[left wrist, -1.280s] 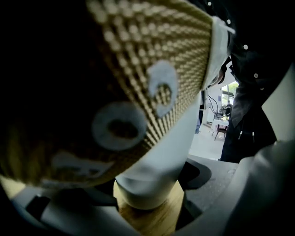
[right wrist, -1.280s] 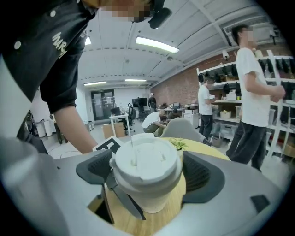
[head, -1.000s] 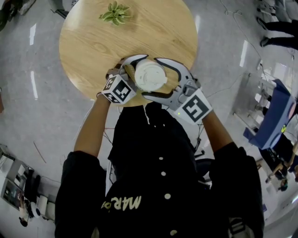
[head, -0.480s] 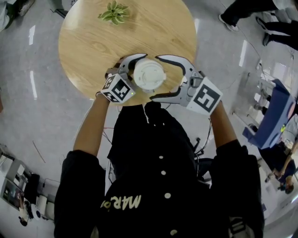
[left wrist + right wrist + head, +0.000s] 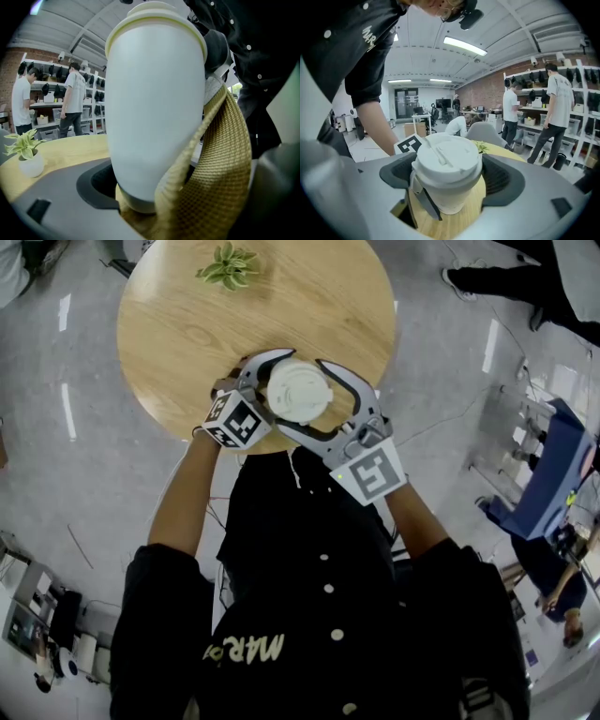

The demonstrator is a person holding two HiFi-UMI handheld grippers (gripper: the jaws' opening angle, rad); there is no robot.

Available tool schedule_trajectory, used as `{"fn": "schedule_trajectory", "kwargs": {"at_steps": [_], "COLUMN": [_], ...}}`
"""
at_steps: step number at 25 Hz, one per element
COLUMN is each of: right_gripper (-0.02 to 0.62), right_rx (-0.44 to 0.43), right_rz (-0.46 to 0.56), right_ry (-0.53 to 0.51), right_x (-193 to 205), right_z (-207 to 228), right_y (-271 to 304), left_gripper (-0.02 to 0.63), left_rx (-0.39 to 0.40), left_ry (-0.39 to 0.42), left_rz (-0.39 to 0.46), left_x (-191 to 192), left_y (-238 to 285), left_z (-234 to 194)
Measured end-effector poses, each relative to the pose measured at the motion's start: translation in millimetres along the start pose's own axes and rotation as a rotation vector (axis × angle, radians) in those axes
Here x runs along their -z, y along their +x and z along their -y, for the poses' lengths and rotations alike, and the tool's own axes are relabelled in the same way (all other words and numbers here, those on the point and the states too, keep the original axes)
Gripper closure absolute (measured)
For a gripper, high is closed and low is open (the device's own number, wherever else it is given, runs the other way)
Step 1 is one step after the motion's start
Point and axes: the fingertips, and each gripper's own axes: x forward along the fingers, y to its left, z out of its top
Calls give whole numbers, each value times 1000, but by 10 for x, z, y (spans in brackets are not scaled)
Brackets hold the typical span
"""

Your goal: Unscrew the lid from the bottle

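Observation:
A white bottle (image 5: 154, 108) stands near the front edge of the round wooden table (image 5: 187, 324), its white lid (image 5: 292, 385) on top. My left gripper (image 5: 272, 390) reaches in from the left and is shut on the bottle's body, below the lid. A woven yellow strap (image 5: 215, 168) hangs down the bottle's side. From the lower right, my right gripper (image 5: 302, 395) has its jaws round the lid (image 5: 446, 157). They have just been closing, and both pads (image 5: 401, 171) now lie against the lid's rim.
A small potted plant (image 5: 232, 263) sits at the table's far side. Grey floor surrounds the table. People (image 5: 558, 108) stand by shelves in the background, and someone's legs (image 5: 506, 277) show at the head view's top right.
The right gripper first drew its jaws wider and swung out to the right. It has now rolled and come back from the lower right, with its jaws closed in round the lid. The left gripper held still.

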Motion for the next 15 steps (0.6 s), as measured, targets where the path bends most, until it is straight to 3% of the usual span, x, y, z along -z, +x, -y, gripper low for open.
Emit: {"fn": "schedule_trajectory", "kwargs": {"at_steps": [2,5,8,10,12,15], "right_gripper": [156,156,156,156,156,153], "right_rx": [-76,-326,-598,-704,-731,-650], "right_rz": [39,57,-17,-84,-129,-140], "right_ry": [-69,-175,-248,-285,-305,-263], "right_x": [-69,-92,-29,24,69,85], "right_z": [-17,-83,-127,-147,-160,-128], "right_y": [10,15,11,2,-25,-31], "left_gripper": [241,241,241,241,241,241], "left_rx": [3,12,14,9,7,9], "left_ry": [5,8,-1,-6,-2,1], "left_rz": [-2,-3,5,6,1,-1], "left_x": [5,16,9,11,14,14], "left_y": [1,2,-2,-8,-7,0], "left_z": [1,-1,-17,-20,-11,0]}}
